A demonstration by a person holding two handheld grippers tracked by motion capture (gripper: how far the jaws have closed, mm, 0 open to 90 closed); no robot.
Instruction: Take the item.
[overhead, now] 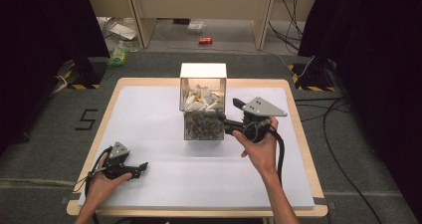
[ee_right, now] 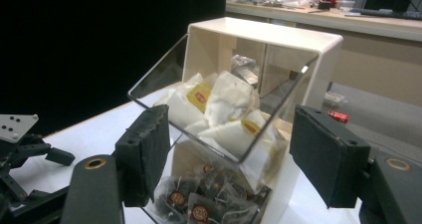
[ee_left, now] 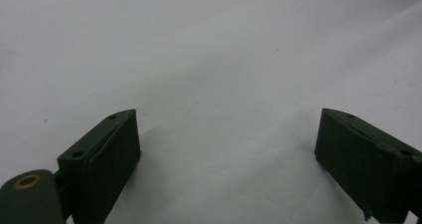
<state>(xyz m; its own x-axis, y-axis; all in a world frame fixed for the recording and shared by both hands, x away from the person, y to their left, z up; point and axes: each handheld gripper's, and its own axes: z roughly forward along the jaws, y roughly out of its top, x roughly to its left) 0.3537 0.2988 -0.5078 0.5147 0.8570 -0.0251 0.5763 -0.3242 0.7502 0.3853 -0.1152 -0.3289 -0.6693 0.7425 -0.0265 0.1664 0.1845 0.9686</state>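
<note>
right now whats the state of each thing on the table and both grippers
dispenser box: upright, its clear upper drawer tilted open
white tea bags: piled in the upper drawer
dark tea bags: in the lower compartment
right gripper: open, at the drawer front, holding nothing
left gripper: open, empty, over the table

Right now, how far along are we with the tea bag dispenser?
Early. Done: the right gripper has reached the dispenser box, jaws open either side of its clear upper bin, which is tilted open. In hand: nothing; no tea bag is between the pads. The left gripper waits open over the white table. Left: taking out a bag.
</note>
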